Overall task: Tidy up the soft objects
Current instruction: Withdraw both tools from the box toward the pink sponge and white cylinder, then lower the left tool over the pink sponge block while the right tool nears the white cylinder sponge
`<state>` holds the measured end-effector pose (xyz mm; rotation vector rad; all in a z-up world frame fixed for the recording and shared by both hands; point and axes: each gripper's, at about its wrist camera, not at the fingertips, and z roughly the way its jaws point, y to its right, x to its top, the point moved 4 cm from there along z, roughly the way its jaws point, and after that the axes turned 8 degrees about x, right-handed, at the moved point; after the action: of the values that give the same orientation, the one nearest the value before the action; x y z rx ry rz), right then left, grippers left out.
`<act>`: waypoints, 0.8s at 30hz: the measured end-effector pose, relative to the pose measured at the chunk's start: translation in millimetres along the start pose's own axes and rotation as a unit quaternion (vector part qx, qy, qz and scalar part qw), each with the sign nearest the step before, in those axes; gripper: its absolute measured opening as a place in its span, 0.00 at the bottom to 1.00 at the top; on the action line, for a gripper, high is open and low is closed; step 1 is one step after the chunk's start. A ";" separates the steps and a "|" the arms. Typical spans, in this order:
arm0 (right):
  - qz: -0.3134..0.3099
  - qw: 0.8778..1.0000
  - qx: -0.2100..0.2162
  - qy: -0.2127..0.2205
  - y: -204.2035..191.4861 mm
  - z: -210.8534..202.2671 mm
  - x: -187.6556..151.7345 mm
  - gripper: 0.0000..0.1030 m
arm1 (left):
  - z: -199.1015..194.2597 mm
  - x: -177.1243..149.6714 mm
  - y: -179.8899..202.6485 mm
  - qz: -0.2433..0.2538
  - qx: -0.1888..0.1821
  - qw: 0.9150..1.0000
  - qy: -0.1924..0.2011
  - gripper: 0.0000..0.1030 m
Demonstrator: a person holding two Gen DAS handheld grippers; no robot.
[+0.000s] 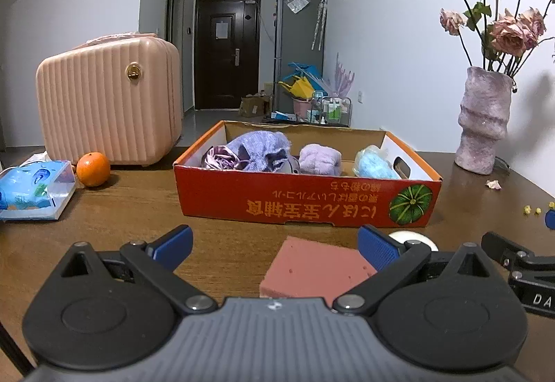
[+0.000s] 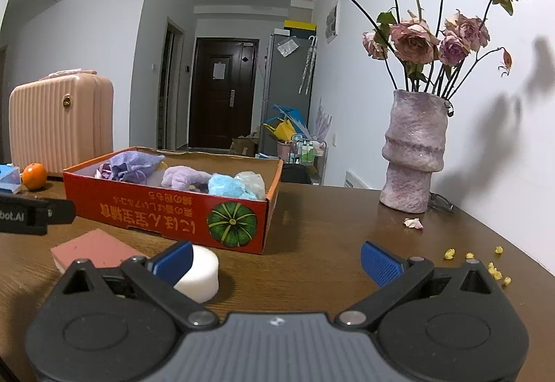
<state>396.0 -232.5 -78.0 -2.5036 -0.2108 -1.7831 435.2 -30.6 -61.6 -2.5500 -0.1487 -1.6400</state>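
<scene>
Pink sponge (image 1: 312, 266) lay between my left claw (image 1: 275, 245)'s wide-apart fingers; my right claw (image 2: 277, 260) gaped too, white sponge (image 2: 201, 272) touching its left finger, cardboard box (image 2: 166, 208) just ahead on the worktop (image 2: 329, 243).

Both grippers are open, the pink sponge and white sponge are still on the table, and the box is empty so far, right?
Not quite: the box isn't empty. The right wrist view shows purple and blue soft items inside. The rest holds: both grippers open, pink sponge and white sponge on the table.

One box (image 1: 305, 194), two sponges (image 1: 312, 269), one orange (image 1: 93, 168), one vase (image 1: 484, 120)
</scene>
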 end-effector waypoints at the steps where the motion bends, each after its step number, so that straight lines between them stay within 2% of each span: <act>1: 0.001 1.000 -0.001 0.000 0.7 -0.2 -0.1 1.00 | -0.2 -0.9 0.6 0.001 -0.001 1.000 -0.002 1.00; 12: 0.017 1.000 -0.004 -0.018 6.2 5.8 -2.9 1.00 | 15.8 -10.9 16.7 0.036 -0.053 0.997 -0.047 1.00; 24: 0.030 0.998 -0.013 -0.046 11.5 16.2 -9.3 1.00 | 37.3 -14.0 36.4 0.087 -0.088 0.990 -0.069 1.00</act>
<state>409.9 -242.6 -91.8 -2.5832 -0.1158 -1.6597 468.0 -61.7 -91.0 -2.7155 0.2111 -1.4755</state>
